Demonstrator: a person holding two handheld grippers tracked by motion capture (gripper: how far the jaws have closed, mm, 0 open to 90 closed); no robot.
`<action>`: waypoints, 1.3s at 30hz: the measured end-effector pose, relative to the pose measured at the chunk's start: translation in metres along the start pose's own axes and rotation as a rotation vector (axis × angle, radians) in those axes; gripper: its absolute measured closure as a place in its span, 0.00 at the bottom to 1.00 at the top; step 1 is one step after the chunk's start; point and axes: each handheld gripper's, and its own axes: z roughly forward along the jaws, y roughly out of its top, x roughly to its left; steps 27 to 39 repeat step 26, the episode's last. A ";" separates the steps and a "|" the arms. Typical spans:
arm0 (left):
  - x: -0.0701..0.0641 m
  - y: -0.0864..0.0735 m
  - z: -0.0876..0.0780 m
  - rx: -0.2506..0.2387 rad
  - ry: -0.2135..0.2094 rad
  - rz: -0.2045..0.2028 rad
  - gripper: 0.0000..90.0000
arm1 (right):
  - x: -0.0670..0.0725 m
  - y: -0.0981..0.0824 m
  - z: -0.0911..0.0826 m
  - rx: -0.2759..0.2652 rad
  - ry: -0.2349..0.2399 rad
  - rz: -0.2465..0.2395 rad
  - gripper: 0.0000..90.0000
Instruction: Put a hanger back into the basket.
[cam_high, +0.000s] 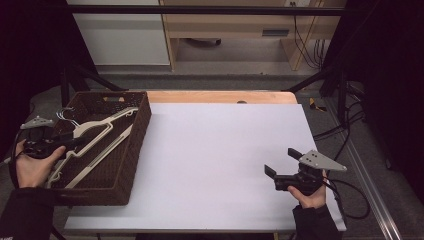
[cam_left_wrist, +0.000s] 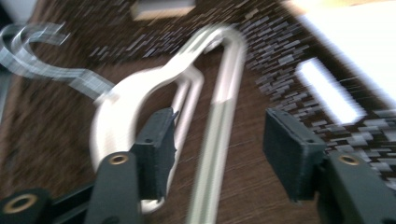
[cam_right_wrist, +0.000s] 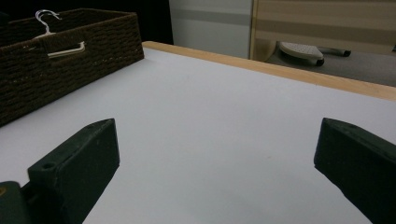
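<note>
Left gripper (cam_left_wrist: 219, 140) hovering over white hangers (cam_high: 97, 137) lying in wicker basket (cam_high: 142, 125), jaws parted, pads gripping nothing. Right gripper (cam_high: 281, 164) idling, jaws spread, over table (cam_high: 215, 160). Risk: stacked hangers tangling, hooks snagging basket weave on lift.

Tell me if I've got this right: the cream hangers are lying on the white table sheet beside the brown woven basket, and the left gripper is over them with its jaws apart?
Not quite. The hangers lie inside the brown woven basket, not on the white sheet, as the high view shows. The left gripper is over them with its jaws apart.
</note>
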 end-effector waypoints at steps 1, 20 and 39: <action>-0.007 0.002 -0.004 -0.013 -0.017 0.013 0.44 | 0.000 0.000 0.000 -0.001 0.000 0.000 0.01; -0.131 -0.004 -0.005 -0.306 -0.311 0.147 0.04 | -0.002 0.002 -0.006 -0.032 0.019 -0.007 0.01; -0.144 -0.014 0.004 -0.299 -0.332 0.137 0.04 | -0.002 0.002 -0.008 -0.042 0.018 -0.004 0.01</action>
